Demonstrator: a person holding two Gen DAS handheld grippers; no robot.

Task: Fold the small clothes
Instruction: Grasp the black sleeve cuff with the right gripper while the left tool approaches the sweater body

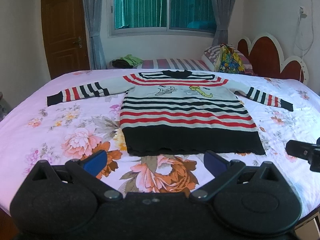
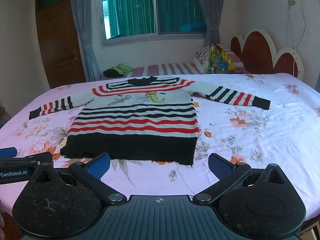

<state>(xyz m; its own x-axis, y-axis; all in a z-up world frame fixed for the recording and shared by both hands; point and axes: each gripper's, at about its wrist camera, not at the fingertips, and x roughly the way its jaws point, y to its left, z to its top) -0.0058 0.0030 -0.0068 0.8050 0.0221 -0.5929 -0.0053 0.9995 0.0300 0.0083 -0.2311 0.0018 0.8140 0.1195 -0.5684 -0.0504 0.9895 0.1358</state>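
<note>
Two grippers, left (image 1: pixel 155 162) and right (image 2: pixel 159 165), hover with jaws spread wide and empty, just short of the sweater (image 1: pixel 186 116) lying flat ahead on the bed (image 1: pixel 60 132). A good first fold probably starts at a sleeve cuff, pinched cleanly without sheet. Only the right view shows the left gripper's printed label.

A bed (image 1: pixel 60 124) with a pink floral sheet carries a striped sweater (image 1: pixel 186 110) lying flat at its middle, hem toward the near edge, collar toward the far edge, both sleeves spread out toward the side edges.
</note>
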